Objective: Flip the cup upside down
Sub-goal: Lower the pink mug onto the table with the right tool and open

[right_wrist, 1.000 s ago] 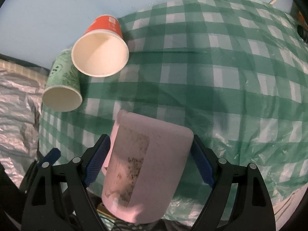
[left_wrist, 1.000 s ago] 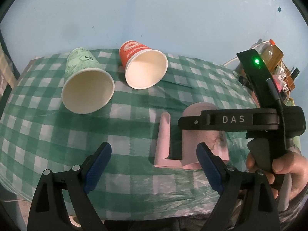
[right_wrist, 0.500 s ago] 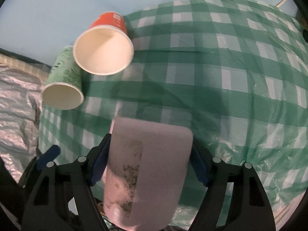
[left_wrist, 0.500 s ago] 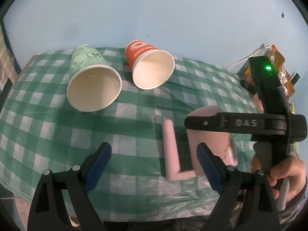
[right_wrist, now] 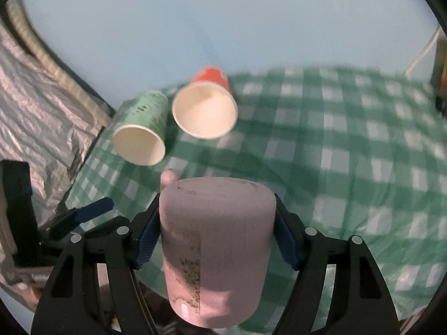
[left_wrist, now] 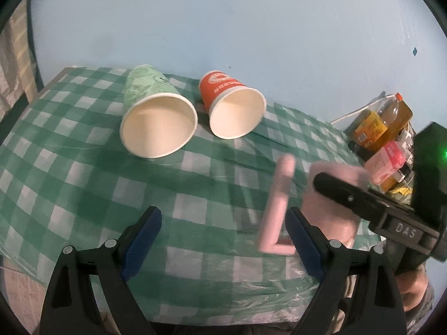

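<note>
Up it comes: since a second ago the pink mug is lifting off the checked tablecloth and the scene behind it is dropping lower in the right wrist view, blurred with motion. The mug is sitting clamped between the blue pads of the right gripper, jaws pressing on both sides of its body, its flat pink end facing away from the camera and a grubby speckled patch running down its side. From the left wrist view the same mug is showing smeared at the right, above the cloth, its squared handle sticking out to the left, the black right gripper reaching across it.

The left gripper is hanging wide, nothing between its blue pads, over the near part of the cloth.

Further back, two paper cups are lying on their sides, mouths toward the cameras: the green cup and, just beside it, the red cup. Off the right edge of the table, bottles and packets are crowding together against the pale blue wall.
</note>
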